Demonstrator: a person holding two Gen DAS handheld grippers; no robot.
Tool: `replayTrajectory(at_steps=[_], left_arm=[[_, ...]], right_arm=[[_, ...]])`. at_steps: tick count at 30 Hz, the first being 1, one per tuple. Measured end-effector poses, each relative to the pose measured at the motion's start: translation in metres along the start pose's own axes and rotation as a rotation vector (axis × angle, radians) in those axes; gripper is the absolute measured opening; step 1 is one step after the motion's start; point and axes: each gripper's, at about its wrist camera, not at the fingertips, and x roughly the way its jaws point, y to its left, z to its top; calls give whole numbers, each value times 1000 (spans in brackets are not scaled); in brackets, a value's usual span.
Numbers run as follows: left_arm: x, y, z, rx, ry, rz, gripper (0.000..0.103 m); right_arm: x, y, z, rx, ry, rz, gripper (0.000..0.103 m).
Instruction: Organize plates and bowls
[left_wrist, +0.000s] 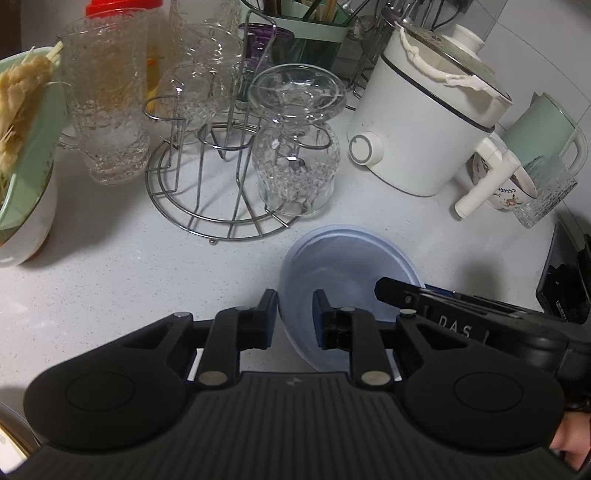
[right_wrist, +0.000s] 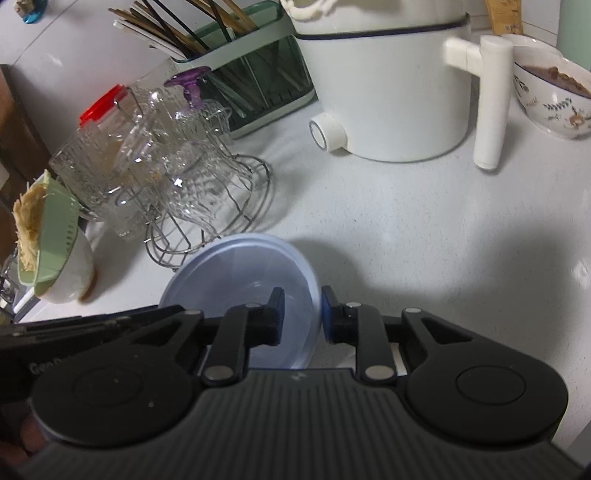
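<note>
Blue translucent bowl (left_wrist: 343, 273) sits on the white counter (left_wrist: 110, 266), near the wire glass rack (left_wrist: 218, 192). Left gripper (left_wrist: 294, 317) and right gripper (right_wrist: 303, 314) each clench an opposite rim. Step: grasp. Next likely needs a level, joint lift.

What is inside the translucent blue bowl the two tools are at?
No contents show in the blue bowl; one finger of the left tool and the right tool reaches inside. Its near part is hidden by the tools.
</note>
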Motion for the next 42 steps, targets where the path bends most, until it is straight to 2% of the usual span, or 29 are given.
replayTrajectory(at_steps=[11, 21, 25, 29, 37, 42], left_arm=[[-17, 3, 10, -50, -4, -54, 24], [-57, 7, 12, -86, -35, -81, 25], [-76, 6, 10, -82, -41, -53, 25], [-93, 4, 5, -72, -40, -32, 26], [-112, 17, -19, -121, 9, -49, 26], [-127, 25, -30, -128, 7, -42, 26]], right_arm=[[-21, -2, 8, 27, -26, 35, 23], [-51, 9, 8, 56, -46, 76, 23], [-66, 16, 7, 56, -69, 105, 23], [-81, 24, 5, 41, -67, 120, 23], [-101, 30, -3, 51, -59, 166, 23], [-108, 37, -6, 46, -45, 195, 23]])
